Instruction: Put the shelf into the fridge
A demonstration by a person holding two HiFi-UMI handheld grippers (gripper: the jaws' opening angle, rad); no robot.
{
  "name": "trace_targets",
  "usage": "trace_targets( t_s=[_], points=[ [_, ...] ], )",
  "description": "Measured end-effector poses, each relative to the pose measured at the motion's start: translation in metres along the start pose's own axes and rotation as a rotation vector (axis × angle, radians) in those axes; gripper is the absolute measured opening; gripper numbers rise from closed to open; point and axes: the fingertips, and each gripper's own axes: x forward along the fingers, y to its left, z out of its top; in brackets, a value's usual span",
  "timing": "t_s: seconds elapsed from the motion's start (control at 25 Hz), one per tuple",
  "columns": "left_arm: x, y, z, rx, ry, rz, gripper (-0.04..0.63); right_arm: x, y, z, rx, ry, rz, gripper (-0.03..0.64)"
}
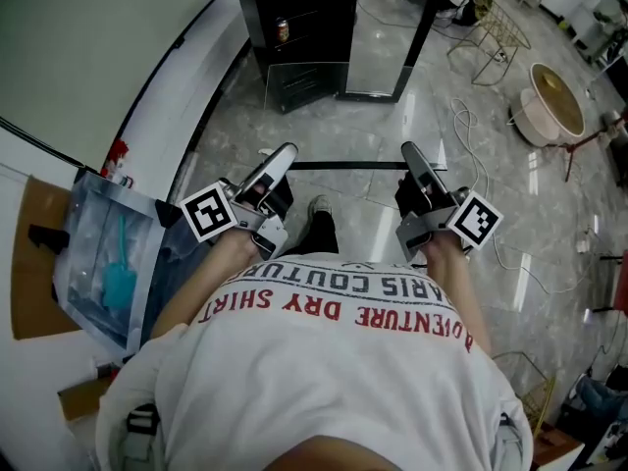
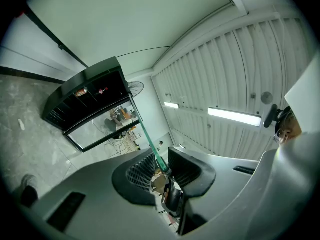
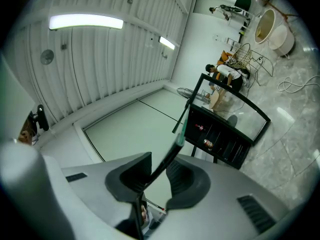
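Clear glass shelf with a green-tinted edge (image 2: 152, 144) up in mid-air, centre frame in the head view, almost invisible there save for a dark front strip. Clamped at both sides: left gripper (image 1: 283, 155) pinching the green edge in a narrow gap, right gripper (image 1: 412, 155) set a little wider, pads on the pane's dark edge. Black fridge (image 1: 304, 18) at top centre, well apart from the shelf, its glass door (image 1: 388, 37) swung open, upper part cut off by the frame. Glossy grey marble floor (image 1: 392, 126) underneath, white cables (image 1: 471, 135) trailing at the right.
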Motion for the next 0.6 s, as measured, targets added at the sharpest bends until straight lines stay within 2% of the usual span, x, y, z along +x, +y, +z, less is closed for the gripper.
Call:
trace_targets(
  t_s=[0.24,0.6],
  points=[
    [0.028,0.033,0.026,-0.022,0.002,0.023,0.097,0.039,-0.033,0.015,0.023,0.015,-0.019,0.092],
    [0.091,0.098,0.098,-0.07,-0.016,0.06,0.097,0.139,-0.087,0.056,0.057,0.053,-0.054,0.092]
  ],
)
